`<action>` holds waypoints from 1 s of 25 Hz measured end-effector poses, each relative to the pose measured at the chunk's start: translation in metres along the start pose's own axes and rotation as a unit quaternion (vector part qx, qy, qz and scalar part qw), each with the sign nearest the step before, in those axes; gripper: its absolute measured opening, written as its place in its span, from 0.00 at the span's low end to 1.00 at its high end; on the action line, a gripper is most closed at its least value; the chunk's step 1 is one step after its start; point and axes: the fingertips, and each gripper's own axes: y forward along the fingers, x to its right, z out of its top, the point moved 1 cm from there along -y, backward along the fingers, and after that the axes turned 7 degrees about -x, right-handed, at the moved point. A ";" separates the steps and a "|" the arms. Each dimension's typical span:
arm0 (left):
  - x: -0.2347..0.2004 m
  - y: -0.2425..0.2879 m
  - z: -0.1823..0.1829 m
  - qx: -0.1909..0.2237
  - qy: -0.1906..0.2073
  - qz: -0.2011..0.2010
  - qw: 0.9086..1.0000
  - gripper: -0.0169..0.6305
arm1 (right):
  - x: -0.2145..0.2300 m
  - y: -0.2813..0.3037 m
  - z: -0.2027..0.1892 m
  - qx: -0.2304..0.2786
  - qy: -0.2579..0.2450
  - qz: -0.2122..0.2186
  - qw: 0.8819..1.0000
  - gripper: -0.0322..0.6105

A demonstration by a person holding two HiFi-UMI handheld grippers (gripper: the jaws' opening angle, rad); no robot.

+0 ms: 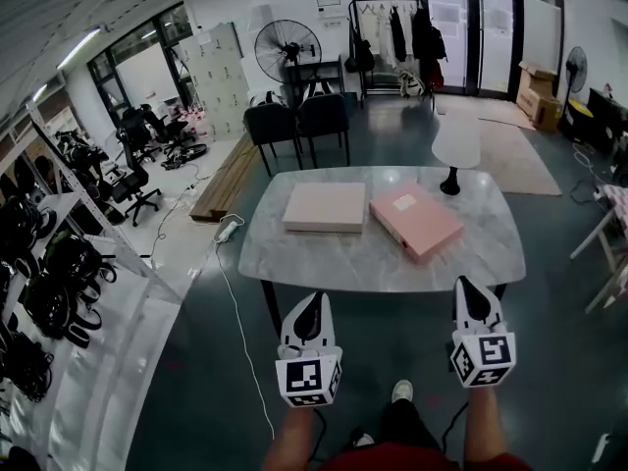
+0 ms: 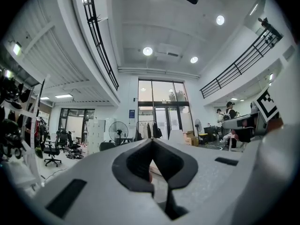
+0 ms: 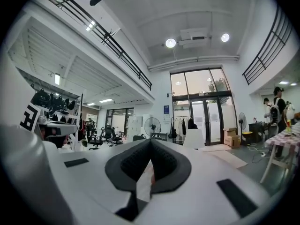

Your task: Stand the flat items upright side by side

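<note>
From the head view, the left gripper (image 1: 312, 300) and right gripper (image 1: 470, 287) hang with fingers pressed together, the flat box (image 1: 325, 207) and binder (image 1: 415, 221) lying well beyond their tips, and the left gripper (image 2: 151, 149) view, then the right gripper (image 3: 150, 149) view, show nothing pinched, so best spread them before reaching an edge.

A white marble-topped desk (image 1: 383, 263) stands on a grey floor (image 1: 392, 346). Beyond it are two black chairs (image 1: 324, 116), a black pedestal fan (image 1: 287, 49), a hung clothes rack (image 1: 392, 27) and brown cardboard boxes (image 1: 538, 91).
</note>
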 end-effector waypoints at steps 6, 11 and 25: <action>0.004 0.049 -0.006 -0.013 0.005 -0.001 1.000 0.03 | 0.030 0.043 -0.007 -0.007 0.014 -0.001 1.000 0.05; 0.016 0.106 -0.007 -0.022 0.011 -0.004 1.000 0.04 | 0.063 0.090 -0.011 -0.016 0.023 0.004 1.000 0.05; 0.061 0.246 -0.001 -0.037 0.020 -0.006 0.999 0.04 | 0.168 0.192 -0.011 -0.023 0.042 0.010 0.999 0.05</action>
